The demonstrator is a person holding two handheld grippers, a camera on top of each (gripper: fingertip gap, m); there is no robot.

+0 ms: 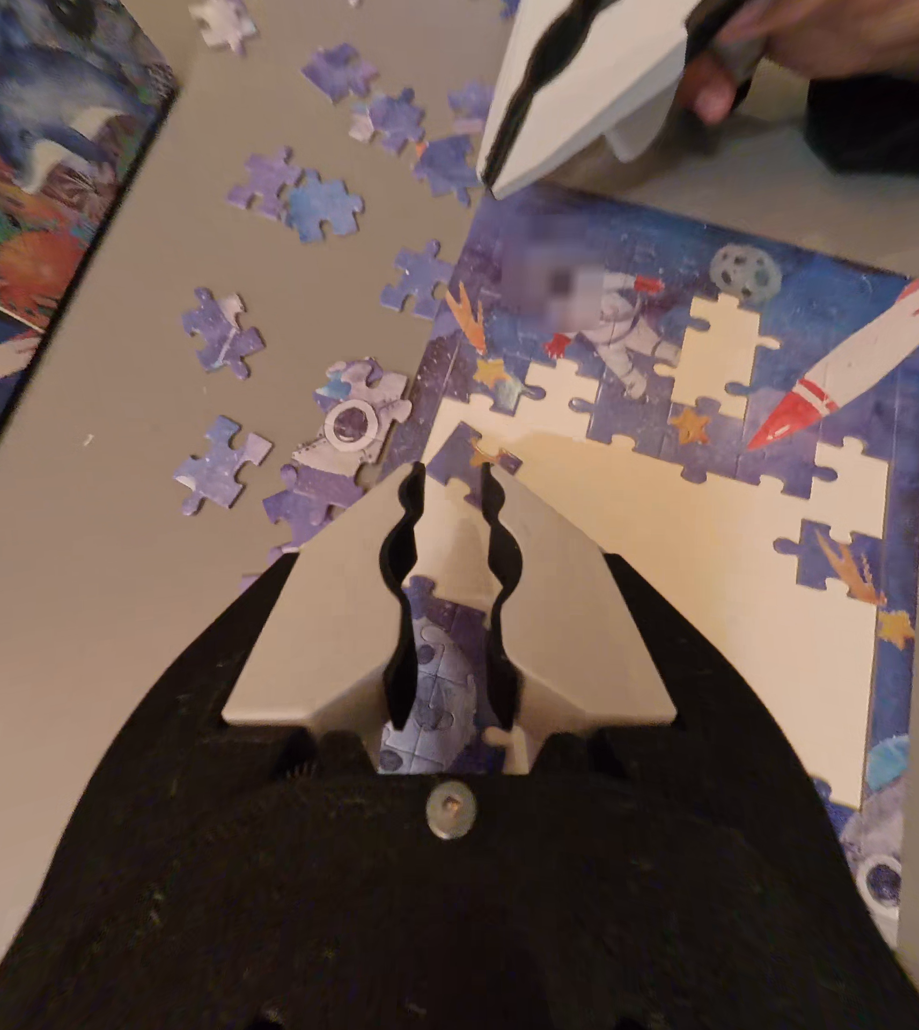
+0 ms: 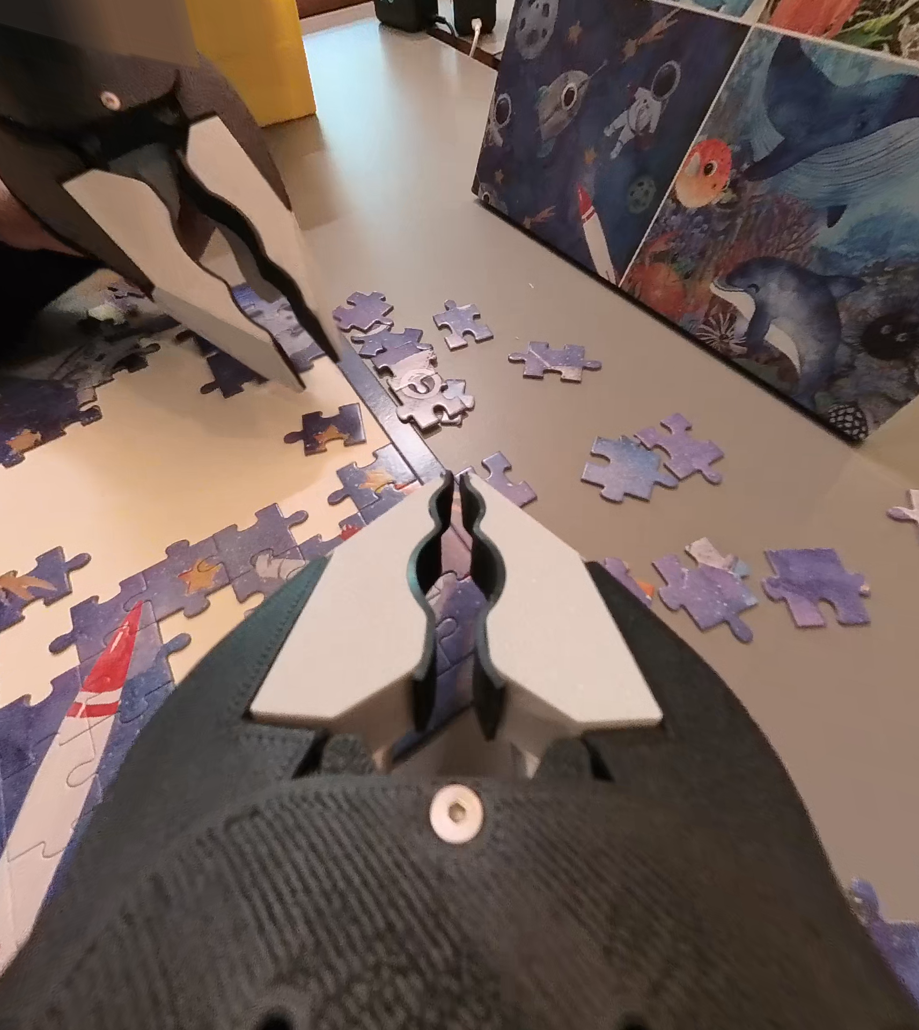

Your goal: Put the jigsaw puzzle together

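the left gripper [image 1: 451, 471], low centre in its view, has its jaws parted over a loose star piece [image 1: 471, 454] lying on the cream tray [image 1: 641, 529]; nothing is gripped. the right gripper [image 2: 456, 480] is closed and empty at the frame corner. judged: lift straight up so the piece stays flat.

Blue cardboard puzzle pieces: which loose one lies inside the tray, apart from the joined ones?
The dark blue piece with an orange star, alone on bare cream tray floor, near the left gripper.
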